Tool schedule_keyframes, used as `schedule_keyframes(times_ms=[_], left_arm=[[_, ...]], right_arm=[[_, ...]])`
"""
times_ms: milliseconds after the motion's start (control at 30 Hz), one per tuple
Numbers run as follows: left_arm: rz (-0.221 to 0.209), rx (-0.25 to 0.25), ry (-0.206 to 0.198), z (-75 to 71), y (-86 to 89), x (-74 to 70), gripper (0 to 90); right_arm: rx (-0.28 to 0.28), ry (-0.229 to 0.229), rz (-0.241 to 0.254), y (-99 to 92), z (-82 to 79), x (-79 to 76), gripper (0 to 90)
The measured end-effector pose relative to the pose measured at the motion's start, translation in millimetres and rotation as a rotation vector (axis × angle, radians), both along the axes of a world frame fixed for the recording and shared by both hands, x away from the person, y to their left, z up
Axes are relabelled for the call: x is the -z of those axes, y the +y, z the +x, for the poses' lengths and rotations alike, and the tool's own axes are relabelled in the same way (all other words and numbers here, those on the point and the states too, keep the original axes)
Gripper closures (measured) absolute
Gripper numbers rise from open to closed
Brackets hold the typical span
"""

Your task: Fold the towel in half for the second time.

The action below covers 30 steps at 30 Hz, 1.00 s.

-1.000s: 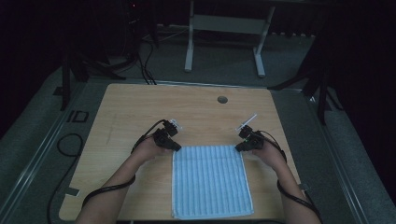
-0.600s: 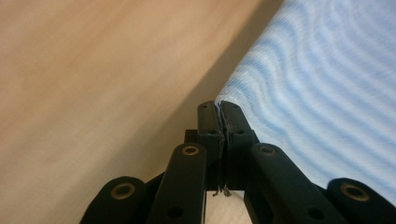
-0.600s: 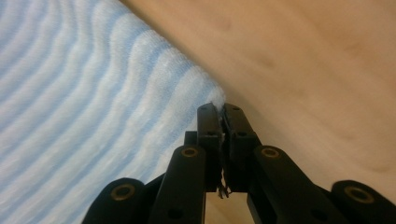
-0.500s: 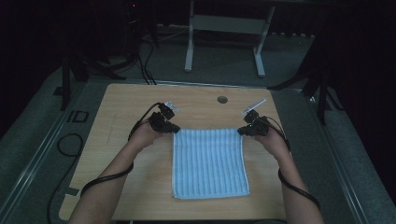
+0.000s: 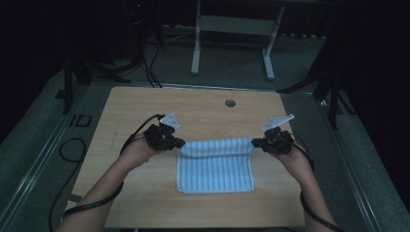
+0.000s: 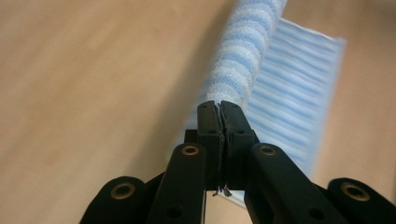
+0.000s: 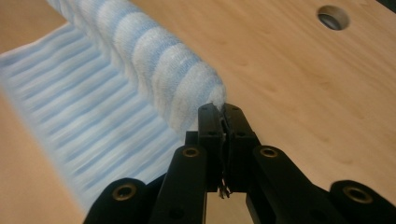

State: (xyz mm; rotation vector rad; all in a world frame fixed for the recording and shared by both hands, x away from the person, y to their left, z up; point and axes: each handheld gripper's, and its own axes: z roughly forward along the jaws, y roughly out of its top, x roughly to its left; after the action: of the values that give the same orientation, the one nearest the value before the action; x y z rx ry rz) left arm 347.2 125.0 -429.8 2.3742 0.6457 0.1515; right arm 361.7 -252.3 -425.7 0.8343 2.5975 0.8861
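Note:
A blue-and-white striped towel (image 5: pixel 215 166) lies on the wooden table (image 5: pixel 198 108), its far edge lifted off the surface. My left gripper (image 5: pixel 178 143) is shut on the towel's far left corner, and my right gripper (image 5: pixel 255 142) is shut on its far right corner. In the left gripper view the jaws pinch the cloth's corner (image 6: pixel 219 103), and the raised edge of the towel (image 6: pixel 243 51) stretches away. The right gripper view has the same pinch at the gripper (image 7: pixel 219 108), with the towel's raised edge (image 7: pixel 140 60) bulging above the flat part.
A round cable hole (image 5: pixel 230 103) sits in the table's far middle, also seen as the hole (image 7: pixel 332 17). Cables trail from both grippers off the near edge. A white-legged stand (image 5: pixel 232 34) is on the floor beyond the table.
Both grippers have risen and moved away from me, carrying the towel's far corners. The towel's far edge has come off the table, and the cloth has slid toward the far side.

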Motion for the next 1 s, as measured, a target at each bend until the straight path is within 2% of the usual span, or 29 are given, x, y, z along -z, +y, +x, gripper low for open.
schedule_keyframes(times_ms=[100, 200, 300, 333, 367, 433, 467, 500, 533, 600, 667, 767, 800, 1000], left_arm=[[-0.015, 0.022, 0.025, -18.0, 1.1, 8.8, 87.4], [-0.008, 0.042, 0.049, -33.4, -1.6, 21.1, 87.3], [0.006, 0.067, 0.064, -43.8, -4.4, 31.8, 87.2], [-0.004, 0.067, 0.078, -46.3, -5.6, 35.4, 87.2], [-0.002, 0.079, 0.091, -48.9, -7.5, 39.3, 87.1], [0.014, 0.096, 0.121, -53.4, -12.1, 47.8, 86.5], [0.012, 0.109, 0.14, -55.4, -13.8, 50.7, 85.4], [0.017, 0.115, 0.141, -57.1, -14.9, 51.6, 81.9], [0.022, 0.111, 0.136, -57.8, -15.2, 50.9, 77.5], [0.028, 0.109, 0.127, -56.3, -15.1, 47.5, 71.5], [0.027, 0.077, 0.114, -52.7, -14.8, 45.7, 68.0], [0.023, 0.054, 0.114, -45.7, -16.4, 50.5, 64.4], [0.039, 0.052, 0.106, -43.4, -17.8, 53.9, 62.5], [0.06, 0.036, 0.133, -34.0, -27.1, 75.8, 62.4]], right_arm=[[-0.027, -0.009, 0.007, -1.1, -24.9, 2.9, 87.6], [-0.035, 0.002, 0.008, -3.3, -43.7, 10.6, 87.6], [-0.037, 0.034, 0.003, -5.6, -56.9, 22.2, 87.6], [-0.038, 0.045, 0.003, -6.5, -60.0, 26.7, 87.6], [-0.033, 0.051, 0.001, -7.2, -63.4, 30.8, 87.6], [-0.027, 0.09, 0.009, -9.5, -67.7, 40.0, 87.2], [-0.032, 0.115, 0.016, -11.0, -69.5, 44.6, 84.6], [-0.034, 0.134, 0.023, -12.4, -70.7, 48.5, 76.5], [-0.024, 0.126, 0.024, -13.7, -72.5, 50.2, 71.7], [0.002, 0.114, 0.037, -17.2, -72.3, 48.6, 70.8], [0.008, 0.1, 0.049, -17.6, -69.4, 44.5, 70.9], [-0.006, 0.082, 0.031, -9.1, -64.2, 41.5, 70.8], [-0.01, 0.082, 0.029, -4.9, -62.3, 42.6, 69.9], [-0.035, 0.102, -0.016, 18.6, -44.5, 63.1, 67.1]])
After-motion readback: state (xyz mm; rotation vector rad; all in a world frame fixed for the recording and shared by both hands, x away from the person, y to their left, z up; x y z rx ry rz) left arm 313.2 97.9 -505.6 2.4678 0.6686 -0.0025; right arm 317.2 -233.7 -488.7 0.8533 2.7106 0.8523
